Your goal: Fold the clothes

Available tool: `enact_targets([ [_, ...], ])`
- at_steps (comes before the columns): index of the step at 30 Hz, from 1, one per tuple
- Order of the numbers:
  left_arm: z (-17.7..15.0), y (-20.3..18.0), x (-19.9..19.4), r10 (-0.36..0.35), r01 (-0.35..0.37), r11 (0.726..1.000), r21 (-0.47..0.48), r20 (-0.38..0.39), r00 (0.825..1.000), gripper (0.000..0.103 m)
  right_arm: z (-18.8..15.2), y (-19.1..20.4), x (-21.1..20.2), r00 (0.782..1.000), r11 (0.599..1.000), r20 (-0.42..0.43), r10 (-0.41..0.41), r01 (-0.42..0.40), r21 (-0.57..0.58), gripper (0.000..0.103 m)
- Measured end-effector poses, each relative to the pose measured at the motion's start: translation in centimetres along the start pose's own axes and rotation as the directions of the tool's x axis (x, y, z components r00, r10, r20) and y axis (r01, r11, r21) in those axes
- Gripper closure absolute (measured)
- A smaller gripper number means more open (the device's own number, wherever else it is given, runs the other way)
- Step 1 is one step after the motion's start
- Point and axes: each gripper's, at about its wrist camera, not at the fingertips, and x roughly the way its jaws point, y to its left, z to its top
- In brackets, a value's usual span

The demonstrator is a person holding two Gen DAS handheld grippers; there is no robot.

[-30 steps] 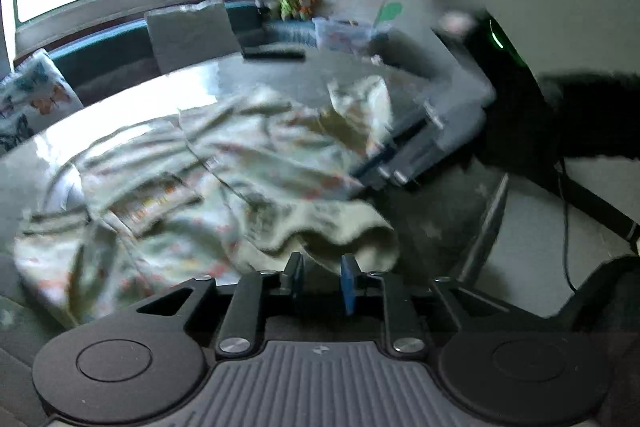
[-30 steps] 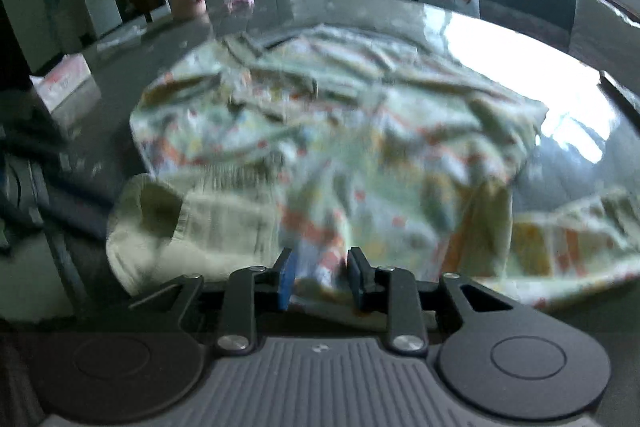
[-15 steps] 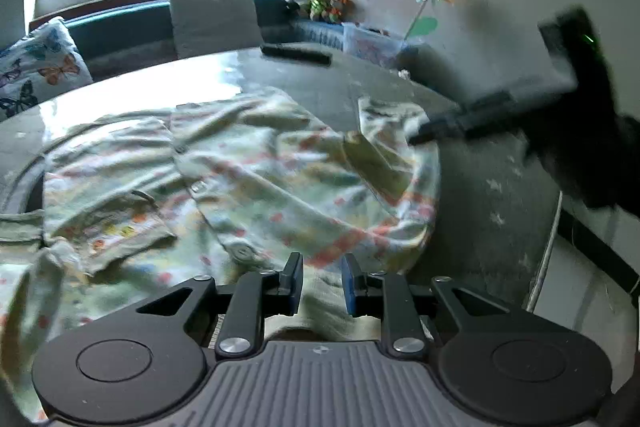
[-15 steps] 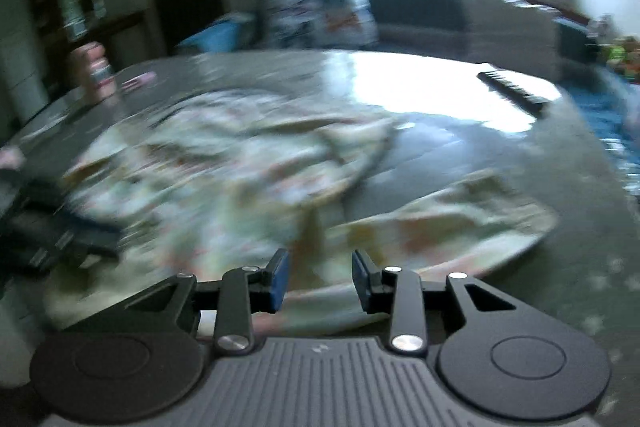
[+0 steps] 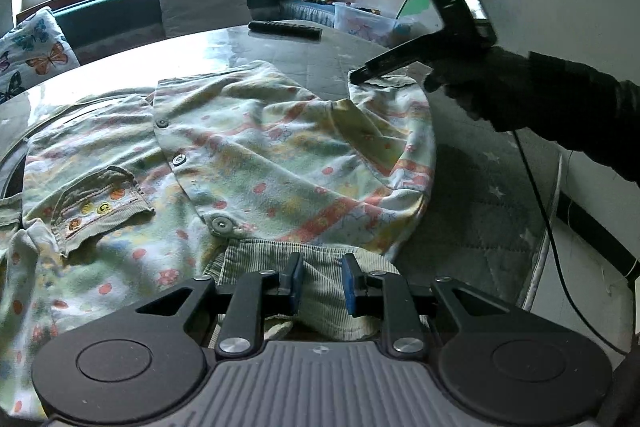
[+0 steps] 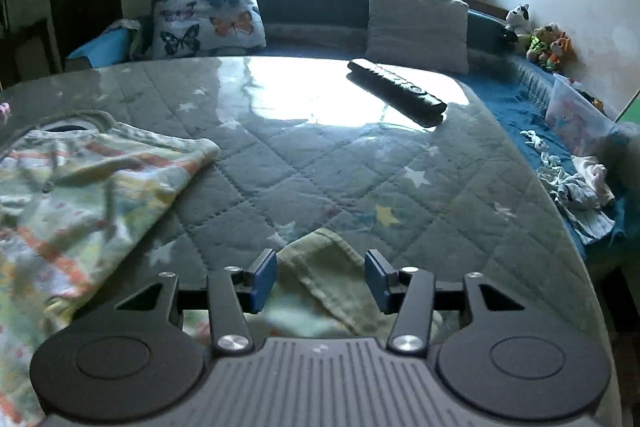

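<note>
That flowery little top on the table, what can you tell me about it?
The shirt is a small pale-green garment of soft cloth, printed with orange bands and red dots. It has round snaps down the front, a ribbed corduroy pocket and a ribbed hem. It lies rumpled and flat on the quilted table. The hem sits between the left tongs; a cuff lies between the open right tongs.

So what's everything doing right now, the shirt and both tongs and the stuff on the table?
Shirt: spread flat on the table, front buttoned, one sleeve folded in over it.
Cuff: lying loose between the right tongs' pads.
Left tongs: narrow gap, ribbed hem between the pads; grip unclear.
Right tongs: open, jaws just been opening.
Remote: lying flat on the table, untouched.
Table: covered by a quilted star cloth.
</note>
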Motion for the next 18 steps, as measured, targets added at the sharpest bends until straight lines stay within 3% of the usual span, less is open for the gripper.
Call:
enact_targets([
  [4,0.0,0.1,0.0,-0.006,0.006,1.0,0.003,0.001,1.0,0.08,-0.1,-0.4,0.6,1.0,1.0,0.003,0.015,-0.016,0.018,0.055],
  [7,-0.1,0.1,0.0,-0.009,0.009,1.0,0.007,0.002,1.0,0.08,-0.3,-0.6,0.4,1.0,0.999,0.005,0.015,-0.015,0.029,0.07],
  [11,-0.2,0.1,-0.1,-0.01,0.01,1.0,0.01,0.006,1.0,0.079,-1.1,-0.9,-0.5,0.998,0.997,-0.003,-0.059,0.059,0.052,0.083],
  [18,-0.5,-0.1,-0.3,-0.014,0.014,1.0,0.026,0.011,1.0,0.079,-4.4,-3.3,-3.5,0.976,0.964,-0.009,-0.216,0.215,0.155,0.082],
])
